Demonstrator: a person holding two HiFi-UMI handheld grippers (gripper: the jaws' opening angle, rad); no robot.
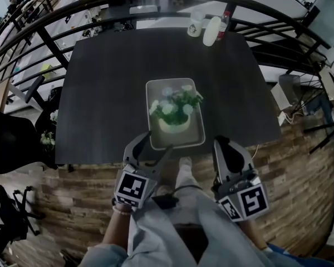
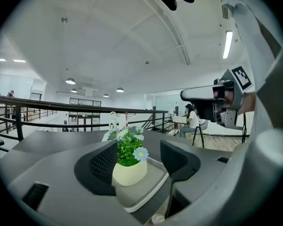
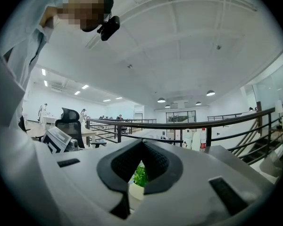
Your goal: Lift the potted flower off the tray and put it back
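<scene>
The potted flower [image 1: 173, 114], green leaves and pale blossoms in a cream pot, stands in the grey tray [image 1: 196, 141] at the middle of the dark table [image 1: 100, 93]. My left gripper [image 1: 151, 146] is open at the tray's near left corner, short of the pot. In the left gripper view the pot [image 2: 129, 172] shows between and beyond the spread jaws [image 2: 137, 160], untouched, on the tray [image 2: 148, 192]. My right gripper [image 1: 227, 148] hangs off the table's near edge, right of the tray, shut on nothing. In the right gripper view [image 3: 141, 145] a sliver of the plant [image 3: 140, 176] shows beneath the closed tips.
Two white bottles [image 1: 211, 31] and a cup [image 1: 195, 24] stand at the table's far edge. A black railing [image 1: 55, 7] curves round behind it. A black office chair [image 1: 11, 141] is at the left on the wood floor. The person's legs [image 1: 178, 227] are below.
</scene>
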